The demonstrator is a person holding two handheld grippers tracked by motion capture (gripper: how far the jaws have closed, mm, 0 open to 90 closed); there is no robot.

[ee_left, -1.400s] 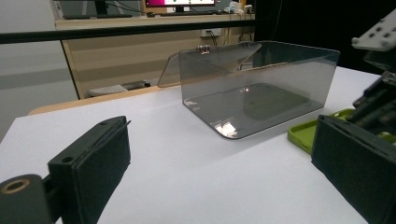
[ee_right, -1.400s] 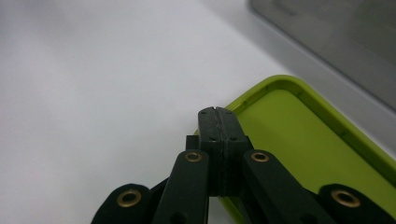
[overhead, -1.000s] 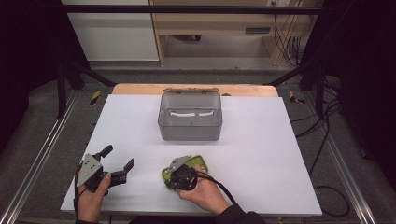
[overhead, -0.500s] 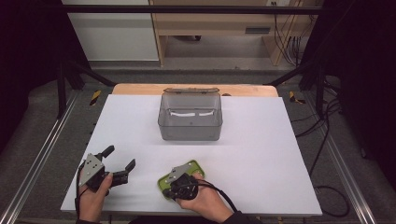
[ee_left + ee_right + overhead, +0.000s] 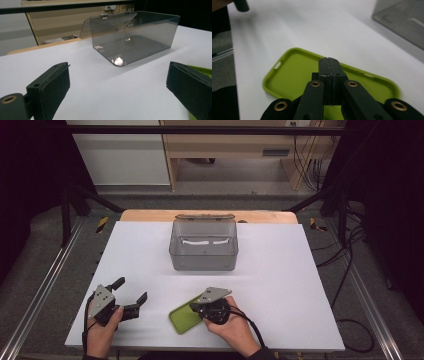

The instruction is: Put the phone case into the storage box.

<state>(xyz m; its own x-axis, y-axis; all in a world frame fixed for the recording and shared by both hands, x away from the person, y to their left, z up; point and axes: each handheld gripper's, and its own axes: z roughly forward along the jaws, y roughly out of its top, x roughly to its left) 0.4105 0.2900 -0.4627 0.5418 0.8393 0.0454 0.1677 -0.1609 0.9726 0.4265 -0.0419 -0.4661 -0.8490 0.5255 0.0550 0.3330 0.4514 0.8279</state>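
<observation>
One green phone case (image 5: 186, 316) lies on one white table (image 5: 280, 270), and one clear grey box (image 5: 203, 247) with a hinged lid stands on it too. Two hand-held grippers are there: one left gripper (image 5: 131, 295) and one right gripper (image 5: 192, 307).

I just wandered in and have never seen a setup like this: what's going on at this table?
A person sits at a white table with a handheld tool in each hand. The right tool has its jaws shut and rests over a lime-green phone case lying open side up near the table's front edge; whether it grips the case is unclear. The left tool sits open beside it, with nothing between its jaws. Farther back stands a clear grey plastic box with its hinged lid open.
</observation>
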